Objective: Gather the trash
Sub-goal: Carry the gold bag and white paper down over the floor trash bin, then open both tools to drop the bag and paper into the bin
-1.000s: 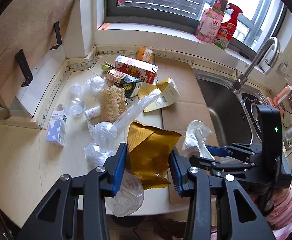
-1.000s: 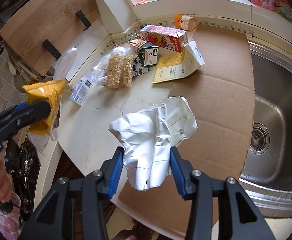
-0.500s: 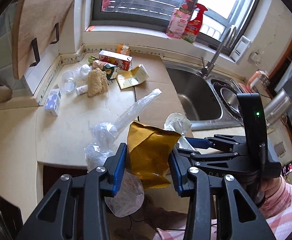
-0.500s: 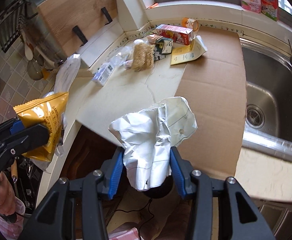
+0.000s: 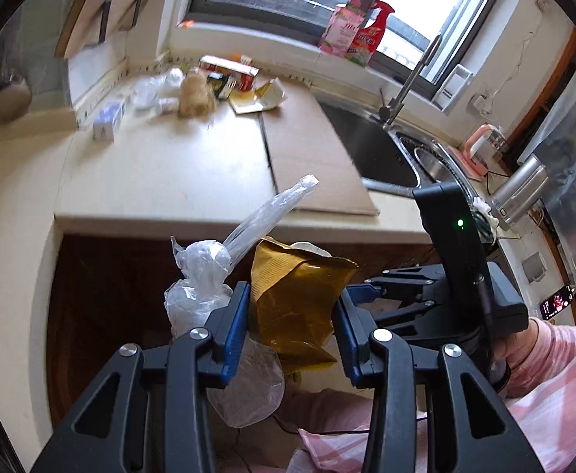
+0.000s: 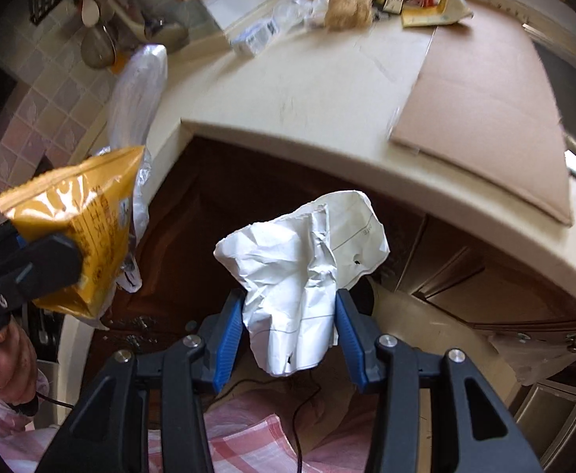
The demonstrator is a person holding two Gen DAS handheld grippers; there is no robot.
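Observation:
My left gripper (image 5: 291,329) is shut on a yellow snack bag (image 5: 298,299) together with crumpled clear plastic wrap (image 5: 225,272); both hang in front of the dark cabinet below the counter edge. My right gripper (image 6: 290,335) is shut on a crumpled white paper (image 6: 303,268), also held off the counter. In the right wrist view the left gripper (image 6: 24,264) shows at the left with the yellow bag (image 6: 79,228). More trash lies at the counter's back: cartons (image 5: 229,71), a fibrous brown wad (image 5: 195,96), a small blue-white box (image 5: 106,122).
A cardboard sheet (image 5: 311,153) covers the counter (image 5: 162,173) beside the steel sink (image 5: 370,146) with its tap (image 5: 410,79). Spray bottles (image 5: 359,27) stand on the window sill. Dark cabinet doors (image 6: 465,276) sit under the counter. My pink-sleeved arm (image 5: 556,354) is at lower right.
Both grippers have pulled back and down from the counter with their loads still gripped; the counter edge and cabinet front have come into view. The jaws have not changed.

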